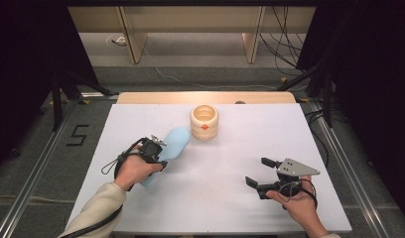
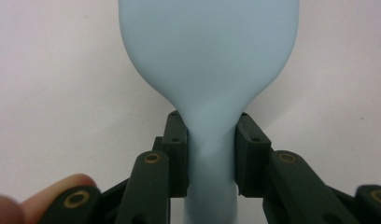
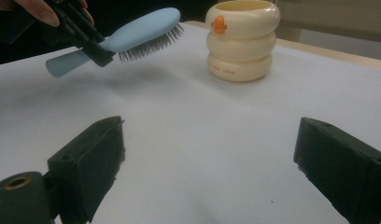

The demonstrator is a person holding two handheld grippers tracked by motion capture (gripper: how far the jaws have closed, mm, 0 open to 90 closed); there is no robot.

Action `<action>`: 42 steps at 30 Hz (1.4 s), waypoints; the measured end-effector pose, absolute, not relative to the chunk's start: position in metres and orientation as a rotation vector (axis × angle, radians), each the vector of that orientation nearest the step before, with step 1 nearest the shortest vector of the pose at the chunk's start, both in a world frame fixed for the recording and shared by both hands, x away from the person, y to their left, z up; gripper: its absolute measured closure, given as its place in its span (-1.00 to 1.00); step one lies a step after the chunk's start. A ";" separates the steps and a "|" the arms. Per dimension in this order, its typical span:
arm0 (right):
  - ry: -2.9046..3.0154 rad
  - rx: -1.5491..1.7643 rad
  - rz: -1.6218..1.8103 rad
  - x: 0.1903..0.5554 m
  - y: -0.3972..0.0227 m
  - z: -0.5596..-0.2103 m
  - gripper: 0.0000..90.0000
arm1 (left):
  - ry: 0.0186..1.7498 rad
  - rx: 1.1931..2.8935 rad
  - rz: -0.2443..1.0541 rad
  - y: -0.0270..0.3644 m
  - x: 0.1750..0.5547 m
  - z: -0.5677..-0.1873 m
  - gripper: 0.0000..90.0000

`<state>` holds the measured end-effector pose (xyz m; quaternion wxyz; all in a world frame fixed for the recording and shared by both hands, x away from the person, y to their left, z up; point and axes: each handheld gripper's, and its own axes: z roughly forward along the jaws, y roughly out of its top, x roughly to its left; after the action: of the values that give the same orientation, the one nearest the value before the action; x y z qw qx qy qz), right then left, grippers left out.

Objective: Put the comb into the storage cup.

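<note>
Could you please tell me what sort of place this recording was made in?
Probably a lab recording station: a white table ringed by dark curtains, loose cables on the floor, and a taped number beside it.

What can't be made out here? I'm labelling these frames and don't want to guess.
- Hairbrush bristles: turned away from the left gripper view; the frame's top edge cuts off its head.
- Handle end: in the high view, hidden under the left hand.
- Print on the cream holder: too small in the right gripper view.
- Inside the holder: hidden by its rim in the high view.

Black two-jaw grippers with brass-ringed screws and looping black cables; grey three-cornered plate (image 1: 298,167) tops one; cream sleeve (image 1: 99,206).
</note>
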<state>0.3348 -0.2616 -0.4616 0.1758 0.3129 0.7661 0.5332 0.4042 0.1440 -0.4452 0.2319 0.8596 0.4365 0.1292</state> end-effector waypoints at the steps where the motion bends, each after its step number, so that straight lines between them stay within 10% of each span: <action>1: 2.170 0.885 1.510 0.335 -0.262 -0.462 -0.78 | 1.197 2.358 0.353 0.143 0.404 -0.445 0.54; 42: 2.171 0.882 1.508 0.334 -0.261 -0.461 -0.78 | 1.100 2.246 0.419 0.138 0.384 -0.435 0.54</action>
<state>0.3343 -0.2614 -0.4612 0.1766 0.3116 0.7669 0.5326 0.3841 0.1383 -0.4354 0.2983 0.8455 0.4139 0.1576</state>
